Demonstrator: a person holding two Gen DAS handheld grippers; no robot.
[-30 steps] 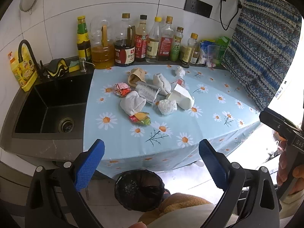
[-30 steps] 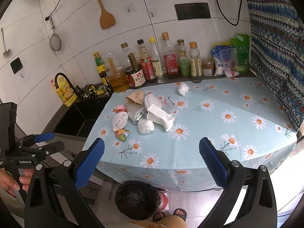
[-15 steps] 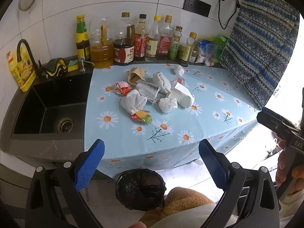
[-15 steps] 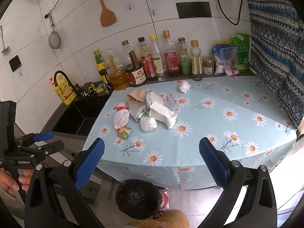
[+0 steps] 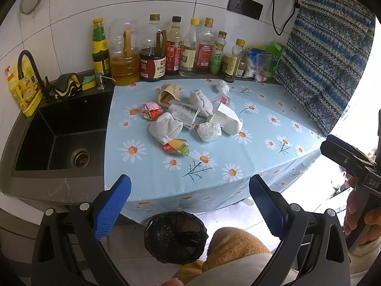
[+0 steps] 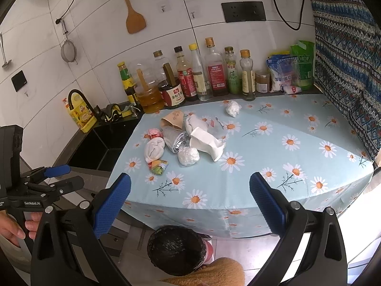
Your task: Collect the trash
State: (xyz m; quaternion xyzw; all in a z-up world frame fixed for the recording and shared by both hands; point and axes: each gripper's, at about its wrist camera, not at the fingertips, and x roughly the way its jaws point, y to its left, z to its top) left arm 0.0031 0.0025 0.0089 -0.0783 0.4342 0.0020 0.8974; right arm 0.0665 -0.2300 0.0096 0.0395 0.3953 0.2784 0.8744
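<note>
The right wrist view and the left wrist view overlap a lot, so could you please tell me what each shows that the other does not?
Only the right wrist view shows the whole wooden spatula hanging on the wall and the ladle at the far left. Only the left wrist view looks down into the sink to its drain. Both show the pile of trash on the daisy tablecloth, including the white carton and the foil cup, the row of bottles, and the black-lined bin on the floor below. The left gripper and the right gripper are both open and empty.
</note>
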